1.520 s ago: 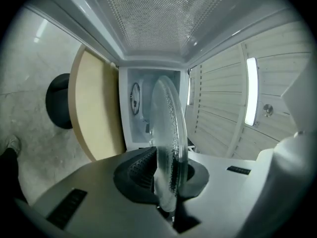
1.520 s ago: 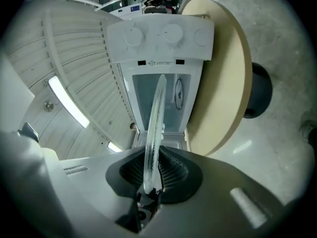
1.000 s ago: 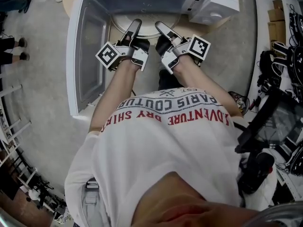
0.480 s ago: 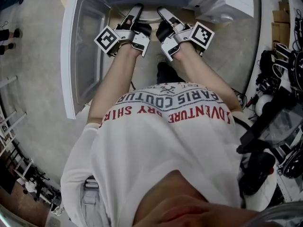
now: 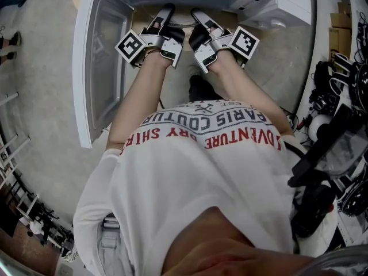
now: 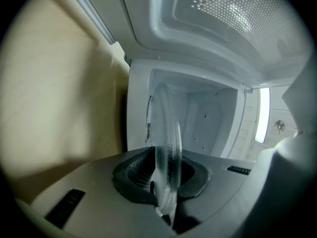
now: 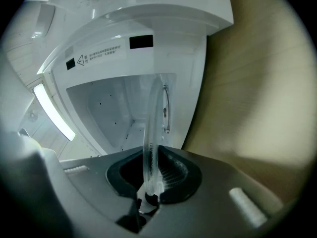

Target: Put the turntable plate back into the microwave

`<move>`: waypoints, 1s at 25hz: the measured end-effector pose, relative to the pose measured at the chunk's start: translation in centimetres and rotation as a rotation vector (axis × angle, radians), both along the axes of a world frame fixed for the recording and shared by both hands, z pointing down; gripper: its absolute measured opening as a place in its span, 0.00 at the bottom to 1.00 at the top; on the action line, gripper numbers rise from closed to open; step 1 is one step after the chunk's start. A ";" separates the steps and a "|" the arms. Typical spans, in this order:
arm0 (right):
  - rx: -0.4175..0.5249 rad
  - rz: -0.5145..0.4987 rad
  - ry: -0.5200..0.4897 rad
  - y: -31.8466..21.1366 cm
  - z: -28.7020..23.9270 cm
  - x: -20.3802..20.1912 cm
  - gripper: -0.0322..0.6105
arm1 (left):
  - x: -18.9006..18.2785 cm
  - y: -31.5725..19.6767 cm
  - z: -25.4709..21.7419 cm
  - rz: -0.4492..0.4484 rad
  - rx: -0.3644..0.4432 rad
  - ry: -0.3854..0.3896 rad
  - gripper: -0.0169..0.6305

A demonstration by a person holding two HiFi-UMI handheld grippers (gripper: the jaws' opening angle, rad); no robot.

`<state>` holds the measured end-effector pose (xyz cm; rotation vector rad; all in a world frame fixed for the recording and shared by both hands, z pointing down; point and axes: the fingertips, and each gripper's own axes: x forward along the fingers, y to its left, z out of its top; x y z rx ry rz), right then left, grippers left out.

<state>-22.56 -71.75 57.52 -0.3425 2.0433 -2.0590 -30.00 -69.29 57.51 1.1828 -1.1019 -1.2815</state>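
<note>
In the head view, a white microwave oven (image 5: 270, 7) is seen at the top edge, its door (image 5: 98, 68) swung fully open to the person's left over a grey floor (image 5: 46, 125). Both forearms of a person in a white printed T-shirt (image 5: 201, 171) are stretched towards the oven's opening. The left gripper (image 5: 165, 11) and the right gripper (image 5: 198, 15) are held side by side there, each with its marker cube facing up, and only a pale sliver of the clear round glass turntable plate (image 5: 183, 22) is visible between them at the mouth of the cavity. In the left gripper view, the left gripper (image 6: 166, 185) is clamped on the plate (image 6: 166, 133): the rim is pinched edge-on between the dark ribbed pads (image 6: 136, 175), with the glass reaching forward towards the lit white cavity (image 6: 208, 118). The perforated door window (image 6: 233, 14) is shown along the top, and a beige surface (image 6: 54, 83) fills the left. In the right gripper view, the right gripper (image 7: 151, 185) is likewise closed on the plate (image 7: 151, 128), its edge seated between the ribbed pads (image 7: 171, 175). Beyond it the open cavity (image 7: 114, 113), a warning label (image 7: 99, 57) on the oven's frame and the beige surface (image 7: 257, 83) are seen.
</note>
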 end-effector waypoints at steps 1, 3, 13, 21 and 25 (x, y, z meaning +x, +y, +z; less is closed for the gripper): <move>0.002 0.001 0.011 -0.1 0.2 0.0 0.10 | 0.0 -0.1 0.2 0.001 -0.005 0.003 0.07; 0.003 0.005 0.032 -0.2 0.6 0.1 0.09 | 0.1 -0.2 0.7 0.013 -0.028 -0.024 0.07; 0.004 0.022 0.045 -0.6 1.0 0.1 0.08 | 1.2 2.4 0.7 0.023 -0.046 -0.060 0.07; 0.009 0.011 0.041 -0.2 1.2 0.1 0.08 | 1.9 3.9 0.6 0.019 -0.055 -0.041 0.07; 0.010 0.015 0.042 -0.4 1.3 0.2 0.08 | 2.4 4.6 0.7 0.027 -0.058 -0.027 0.07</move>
